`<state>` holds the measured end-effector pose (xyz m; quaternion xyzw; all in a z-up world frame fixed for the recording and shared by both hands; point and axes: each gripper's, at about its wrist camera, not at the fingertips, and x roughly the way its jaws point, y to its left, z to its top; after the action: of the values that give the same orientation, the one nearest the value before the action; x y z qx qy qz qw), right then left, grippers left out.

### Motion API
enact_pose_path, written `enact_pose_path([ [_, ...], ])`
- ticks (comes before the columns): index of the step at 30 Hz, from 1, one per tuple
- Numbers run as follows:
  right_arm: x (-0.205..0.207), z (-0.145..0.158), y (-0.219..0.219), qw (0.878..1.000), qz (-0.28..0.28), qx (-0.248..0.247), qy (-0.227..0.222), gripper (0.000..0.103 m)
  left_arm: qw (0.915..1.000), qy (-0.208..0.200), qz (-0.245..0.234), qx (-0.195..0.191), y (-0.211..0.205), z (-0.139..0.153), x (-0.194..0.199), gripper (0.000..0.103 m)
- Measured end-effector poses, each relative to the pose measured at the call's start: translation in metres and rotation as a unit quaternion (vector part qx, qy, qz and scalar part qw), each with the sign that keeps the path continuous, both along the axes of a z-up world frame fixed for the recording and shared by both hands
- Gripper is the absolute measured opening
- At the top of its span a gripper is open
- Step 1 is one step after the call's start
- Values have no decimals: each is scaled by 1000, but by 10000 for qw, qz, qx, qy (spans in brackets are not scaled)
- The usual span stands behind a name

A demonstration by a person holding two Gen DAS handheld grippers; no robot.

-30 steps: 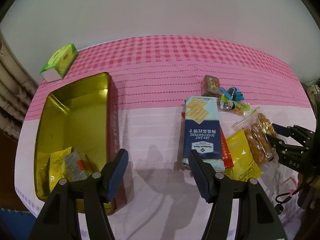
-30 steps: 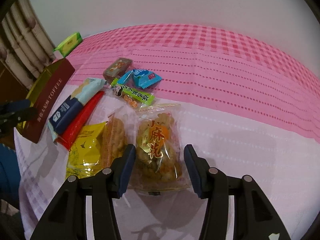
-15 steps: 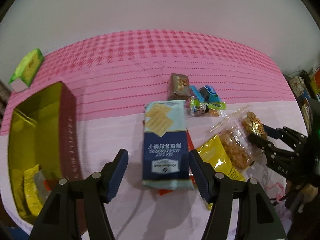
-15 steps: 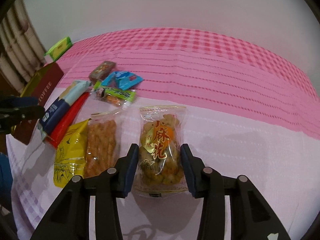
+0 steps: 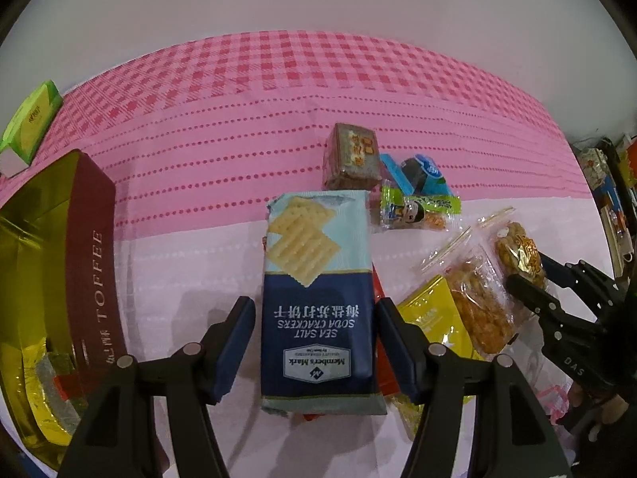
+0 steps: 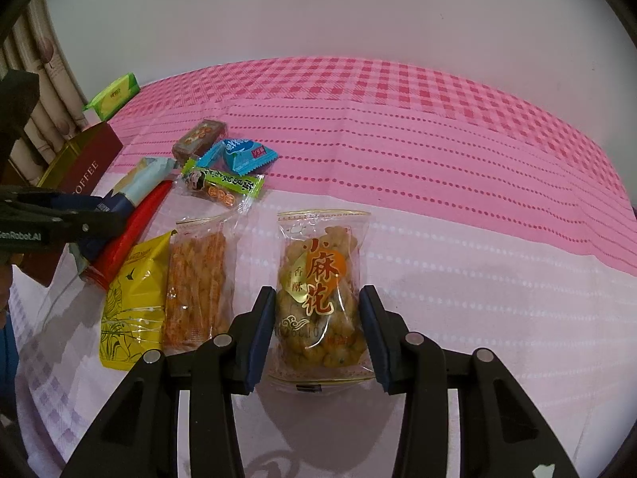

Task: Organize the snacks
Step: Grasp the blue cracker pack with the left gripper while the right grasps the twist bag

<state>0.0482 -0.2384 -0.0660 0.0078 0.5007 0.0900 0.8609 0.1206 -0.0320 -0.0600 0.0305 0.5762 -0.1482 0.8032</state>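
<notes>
1. The right gripper [image 6: 317,332] has its pads against both sides of the twist bag [image 6: 320,294]; its jaws closed in during the past second and now pinch the bag's lower half, which lies flat on the tablecloth [image 6: 458,207].
2. The left gripper [image 5: 315,344] stands open astride the cracker pack [image 5: 318,302]: each pad is just beside a long edge, with a sliver of gap on both sides.
3. The pack lies on a red packet [image 5: 385,378], lengthwise toward the far edge of the table.
4. Between the two grippers lie a yellow sachet [image 6: 133,298] and an orange-stick bag [image 6: 197,290], side by side.
5. Beyond them, a green bar [image 6: 223,187], a blue packet [image 6: 241,156] and a brown sweet [image 6: 200,139] cluster together.
6. The toffee tin [image 5: 85,263] sits at the table's left edge, with wrapped pieces inside; a green box [image 5: 30,123] lies near the far left corner.
</notes>
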Motion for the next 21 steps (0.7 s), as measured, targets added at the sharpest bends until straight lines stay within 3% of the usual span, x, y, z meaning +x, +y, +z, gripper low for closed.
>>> enact_pose_path([
  [2,0,0,1,10000,-1,-5,-6,40,10000,-52,25,-20,0,1,1,64],
  [6,-1,0,1,10000,-7,-17,-17,40,9998,-176,-15,58,4,5,-4,51],
  [15,0,0,2,10000,-9,-39,-17,40,9990,-428,-72,107,11,21,-15,51],
  [21,2,0,4,9999,-7,-107,-8,40,9982,-585,140,69,27,43,-21,51],
])
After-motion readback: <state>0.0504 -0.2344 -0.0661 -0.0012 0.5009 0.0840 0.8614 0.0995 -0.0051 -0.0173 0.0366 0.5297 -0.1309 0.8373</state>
